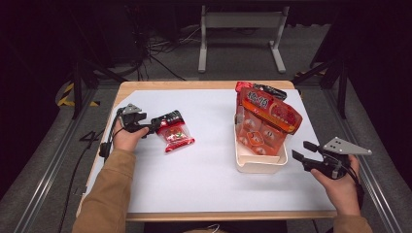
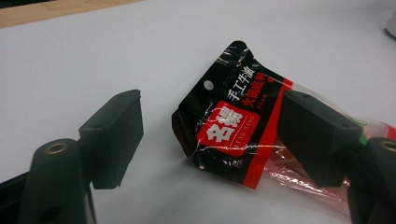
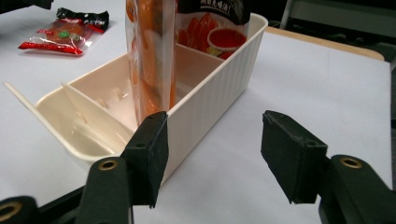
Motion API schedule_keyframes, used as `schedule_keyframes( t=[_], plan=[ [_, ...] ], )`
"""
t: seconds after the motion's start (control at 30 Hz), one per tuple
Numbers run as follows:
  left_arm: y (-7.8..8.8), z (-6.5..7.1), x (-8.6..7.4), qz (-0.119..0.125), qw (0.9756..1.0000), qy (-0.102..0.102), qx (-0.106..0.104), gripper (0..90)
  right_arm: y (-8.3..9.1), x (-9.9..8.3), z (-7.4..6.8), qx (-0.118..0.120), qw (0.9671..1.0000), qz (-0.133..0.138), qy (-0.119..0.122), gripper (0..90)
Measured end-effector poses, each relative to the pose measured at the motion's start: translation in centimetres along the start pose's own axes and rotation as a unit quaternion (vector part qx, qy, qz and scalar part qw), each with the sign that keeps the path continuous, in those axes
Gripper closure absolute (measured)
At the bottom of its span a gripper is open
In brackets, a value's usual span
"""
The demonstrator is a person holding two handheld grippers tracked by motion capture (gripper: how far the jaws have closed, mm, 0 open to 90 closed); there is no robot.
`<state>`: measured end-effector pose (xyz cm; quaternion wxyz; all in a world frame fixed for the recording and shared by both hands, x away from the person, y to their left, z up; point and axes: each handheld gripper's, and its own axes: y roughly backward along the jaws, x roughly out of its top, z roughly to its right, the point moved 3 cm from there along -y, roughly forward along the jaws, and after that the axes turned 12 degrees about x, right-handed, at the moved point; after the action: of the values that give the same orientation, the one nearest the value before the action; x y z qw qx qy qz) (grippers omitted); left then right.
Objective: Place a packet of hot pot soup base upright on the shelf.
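**A dim room around a lit tabletop**

The tabletop is white with a pale wooden edge, and it is the brightest thing in the room. Grey carpeted floor surrounds it. Beyond the tabletop's far edge stands a light grey metal stand on two feet, with black cables lying on the floor to its left. Yellow-and-black tape marks the floor off the tabletop's far left corner. Darkness hides the walls behind.

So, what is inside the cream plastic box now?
Two snack bags stand in the cream box: an orange bag in front and a red bag behind. Their lower ends and the box floor beneath are covered.
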<state>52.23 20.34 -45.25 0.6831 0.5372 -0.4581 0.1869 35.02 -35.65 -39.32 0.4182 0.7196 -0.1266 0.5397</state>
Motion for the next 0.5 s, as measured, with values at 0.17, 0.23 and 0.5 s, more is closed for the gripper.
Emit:
schedule_keyframes(
  t=[0.17, 0.23, 0.5],
  plan=[
    [-0.6, 0.2, 0.0, -0.01, 0.9999, -0.001, -0.004, 23.6, -0.3, -0.7, -0.1, 0.003, 0.9999, -0.01, -0.004, 41.6],
    [-0.8, 0.3, -0.1, -0.021, 0.9998, -0.008, 0.0, 22.8, -0.4, -0.9, -0.2, 0.005, 0.9999, -0.015, -0.006, 41.6],
    [-1.9, 0.6, -0.3, -0.039, 0.9991, 0.007, -0.014, 20.7, -1.5, -1.8, -1.1, 0.008, 0.9988, -0.047, 0.004, 43.2]
  ],
)
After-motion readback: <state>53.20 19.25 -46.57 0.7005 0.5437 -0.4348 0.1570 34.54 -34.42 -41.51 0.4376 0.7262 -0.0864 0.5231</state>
